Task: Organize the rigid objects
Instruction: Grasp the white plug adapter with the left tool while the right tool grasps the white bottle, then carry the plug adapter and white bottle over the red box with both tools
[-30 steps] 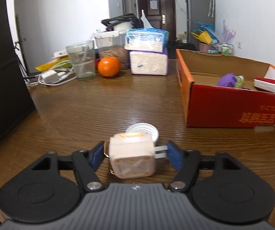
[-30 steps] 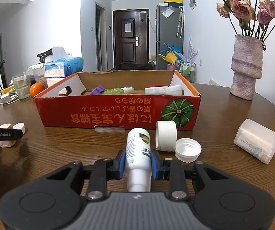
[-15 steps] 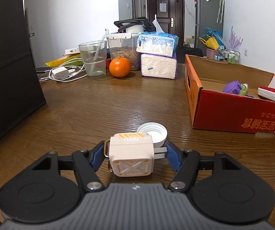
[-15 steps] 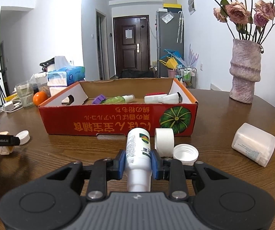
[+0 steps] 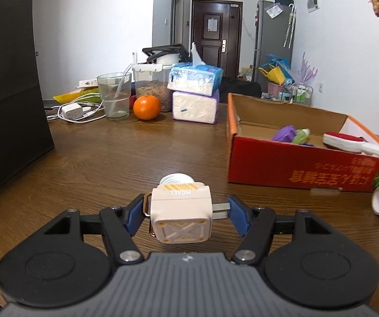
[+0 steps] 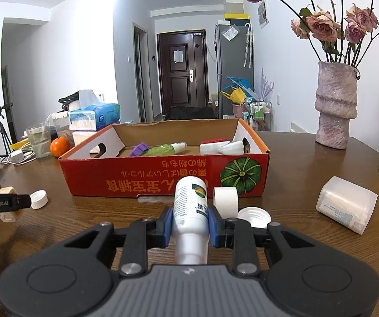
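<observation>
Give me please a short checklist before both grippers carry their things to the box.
1. Left gripper holds the charger: ok, held by ring and prongs, a thin hold.
2. Right gripper holds the bottle: ok.
3. Bottle capped: cannot tell.
4. Free space in the box: ok, bare floor at the left end.
5. Bottle's path to the box: ok, the tape roll stands to its right.

The left gripper [image 5: 184, 212] is holding a cream cube-shaped charger [image 5: 181, 214] between its jaws above the wooden tabletop [image 5: 115, 158]; a white cap [image 5: 177, 178] is lying just beyond it, and the red cardboard box [image 5: 303, 170] is sitting to the right
</observation>
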A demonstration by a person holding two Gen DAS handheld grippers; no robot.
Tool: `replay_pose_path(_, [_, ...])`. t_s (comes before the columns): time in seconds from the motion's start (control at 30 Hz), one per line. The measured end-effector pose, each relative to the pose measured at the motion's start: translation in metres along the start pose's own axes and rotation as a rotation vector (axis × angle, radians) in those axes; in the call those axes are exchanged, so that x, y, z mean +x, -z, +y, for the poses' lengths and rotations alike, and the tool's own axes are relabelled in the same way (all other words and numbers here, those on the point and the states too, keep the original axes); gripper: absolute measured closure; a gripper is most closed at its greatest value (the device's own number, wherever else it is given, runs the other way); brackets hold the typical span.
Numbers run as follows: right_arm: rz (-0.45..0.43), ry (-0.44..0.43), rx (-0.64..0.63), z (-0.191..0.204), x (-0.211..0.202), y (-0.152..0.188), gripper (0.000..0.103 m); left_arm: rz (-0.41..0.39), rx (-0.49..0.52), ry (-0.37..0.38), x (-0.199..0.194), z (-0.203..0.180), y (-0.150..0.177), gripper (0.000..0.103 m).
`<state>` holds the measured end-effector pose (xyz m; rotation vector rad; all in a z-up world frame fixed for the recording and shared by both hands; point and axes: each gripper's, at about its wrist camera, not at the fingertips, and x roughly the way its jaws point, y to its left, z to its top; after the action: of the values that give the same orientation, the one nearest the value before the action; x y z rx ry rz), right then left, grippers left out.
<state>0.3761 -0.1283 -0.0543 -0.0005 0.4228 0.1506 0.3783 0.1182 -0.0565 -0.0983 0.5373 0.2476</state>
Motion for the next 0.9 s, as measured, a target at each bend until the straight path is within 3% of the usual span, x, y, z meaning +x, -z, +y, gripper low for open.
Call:
replay_pose_path(0.43, [-0.058, -0.004, -0.005, 0.0, -0.013, -0.019, 0.076, -0.047, 0.018, 0.115, -0.027, -0.036, -0.017, 0.036])
replay_pose_path(0.9, [-0.132, -0.01, 0.005, 0.002, -0.006, -0.055, 0.076, -0.125, 0.024, 0.177, -0.031, -0.075, -0.059, 0.035])
